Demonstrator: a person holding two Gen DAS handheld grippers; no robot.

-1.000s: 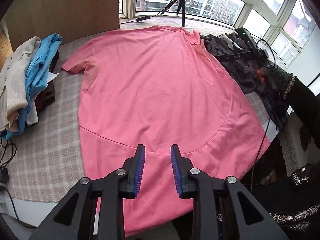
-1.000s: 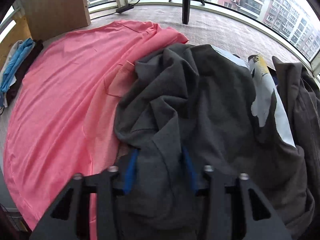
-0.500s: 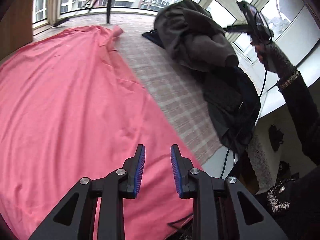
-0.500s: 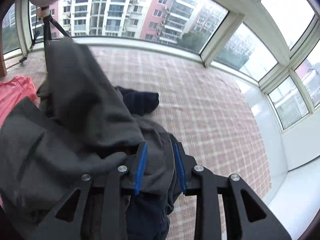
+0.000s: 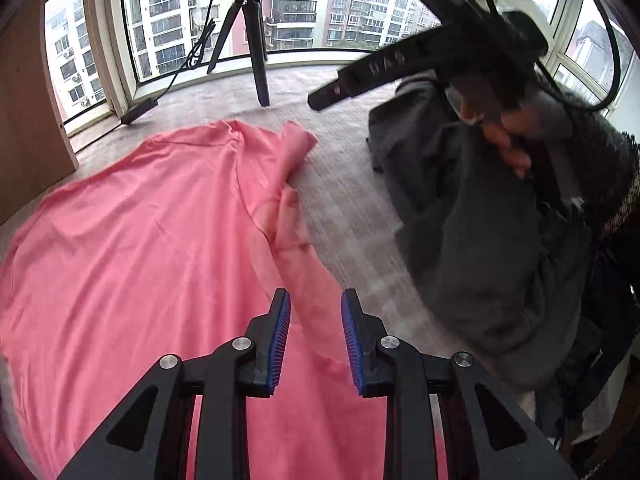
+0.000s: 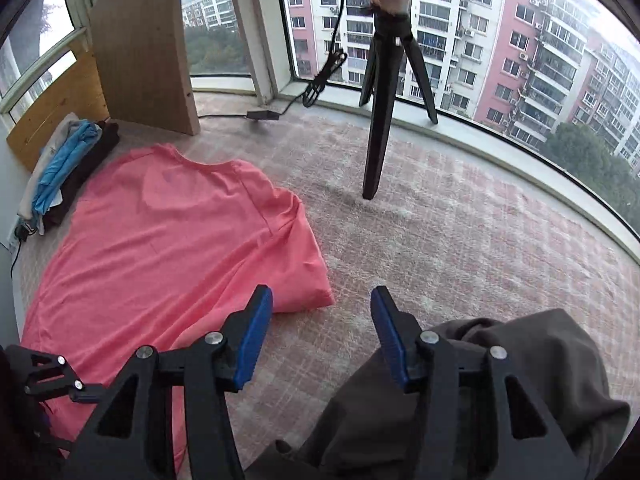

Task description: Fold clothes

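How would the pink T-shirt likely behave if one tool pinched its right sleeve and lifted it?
The pink T-shirt would probably go limp and drape: its sleeve already lies crumpled in soft folds. It looks thin and likely light, lying flat against the checked cover. A one-point lift would likely drag the body along, bunching it.
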